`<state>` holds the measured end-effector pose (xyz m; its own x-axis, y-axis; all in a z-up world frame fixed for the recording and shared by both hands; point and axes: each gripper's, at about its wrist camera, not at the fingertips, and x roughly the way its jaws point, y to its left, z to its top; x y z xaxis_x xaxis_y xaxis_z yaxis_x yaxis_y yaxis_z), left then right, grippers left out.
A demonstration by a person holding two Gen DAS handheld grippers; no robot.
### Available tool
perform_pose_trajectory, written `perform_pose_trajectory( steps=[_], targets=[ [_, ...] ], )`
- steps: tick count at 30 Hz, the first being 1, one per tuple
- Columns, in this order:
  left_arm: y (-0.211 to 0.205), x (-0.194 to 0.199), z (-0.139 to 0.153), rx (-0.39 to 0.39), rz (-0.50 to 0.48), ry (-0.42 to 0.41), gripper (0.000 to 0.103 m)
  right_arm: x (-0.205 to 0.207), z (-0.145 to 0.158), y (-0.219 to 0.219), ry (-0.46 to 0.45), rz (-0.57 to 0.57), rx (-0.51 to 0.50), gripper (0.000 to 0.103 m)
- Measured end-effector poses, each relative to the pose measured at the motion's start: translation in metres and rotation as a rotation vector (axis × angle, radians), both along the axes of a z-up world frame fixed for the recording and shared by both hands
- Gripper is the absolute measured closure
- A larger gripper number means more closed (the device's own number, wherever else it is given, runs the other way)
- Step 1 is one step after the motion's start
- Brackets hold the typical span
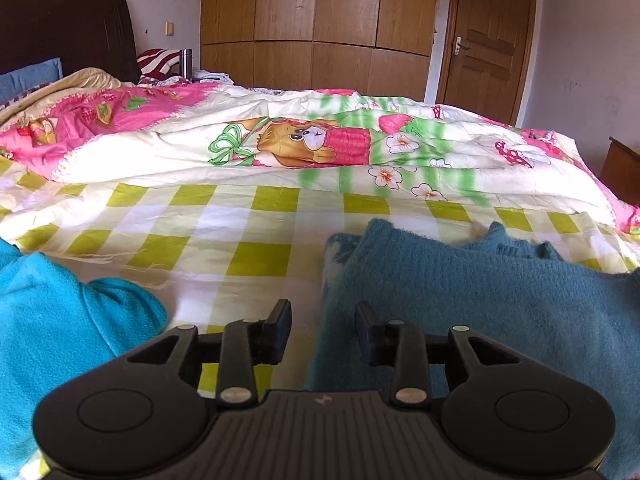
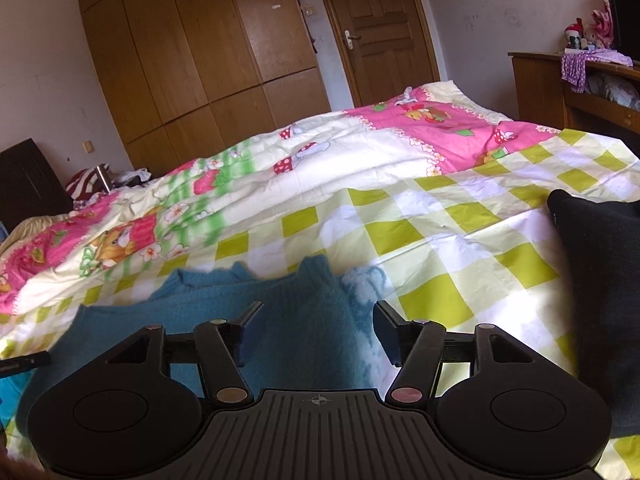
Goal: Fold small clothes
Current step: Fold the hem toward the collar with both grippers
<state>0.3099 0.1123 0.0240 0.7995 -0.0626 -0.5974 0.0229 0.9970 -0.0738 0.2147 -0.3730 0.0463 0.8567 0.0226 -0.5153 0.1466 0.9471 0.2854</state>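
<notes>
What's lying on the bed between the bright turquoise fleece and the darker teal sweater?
Nothing but bare green-checked sheet separates the turquoise fleece from the teal sweater; the left wrist view shows it.

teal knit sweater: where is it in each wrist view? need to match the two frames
Left wrist: the teal knit sweater fills the lower right, lying on the checked sheet, with the open left gripper at its left edge.
Right wrist: the sweater sits lower centre-left, between and beyond the open right gripper.
Shared landmark: the wooden door beside the wardrobe.
</notes>
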Motion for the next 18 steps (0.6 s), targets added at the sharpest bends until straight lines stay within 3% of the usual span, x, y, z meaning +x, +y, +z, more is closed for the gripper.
perform_pose_trajectory(
  steps=[1,4,6,8,10,14,18],
  targets=[
    [-0.002,-0.006,-0.001,0.003,-0.011,-0.005,0.048,-0.008,-0.003,0.004,0.006,0.006,-0.007,0.033],
    [-0.007,-0.015,-0.011,0.007,-0.011,0.022,0.035,-0.011,-0.024,0.010,0.080,-0.030,-0.046,0.030],
    [-0.009,-0.016,-0.021,0.034,-0.008,0.031,0.028,-0.002,-0.049,0.002,0.167,-0.044,0.046,0.030],
    [-0.005,-0.017,-0.022,0.019,0.016,0.036,0.022,0.004,-0.067,-0.009,0.224,-0.039,0.225,0.028],
    [0.002,-0.022,-0.017,-0.032,0.034,0.058,0.022,0.002,-0.068,-0.011,0.204,-0.034,0.246,0.028],
    [0.003,-0.038,-0.011,0.005,0.054,0.009,0.021,-0.006,-0.065,-0.008,0.172,0.015,0.220,0.028],
    [-0.007,-0.028,-0.035,-0.016,0.007,0.104,0.015,0.001,-0.075,-0.008,0.186,0.005,0.234,0.030]
  ],
)
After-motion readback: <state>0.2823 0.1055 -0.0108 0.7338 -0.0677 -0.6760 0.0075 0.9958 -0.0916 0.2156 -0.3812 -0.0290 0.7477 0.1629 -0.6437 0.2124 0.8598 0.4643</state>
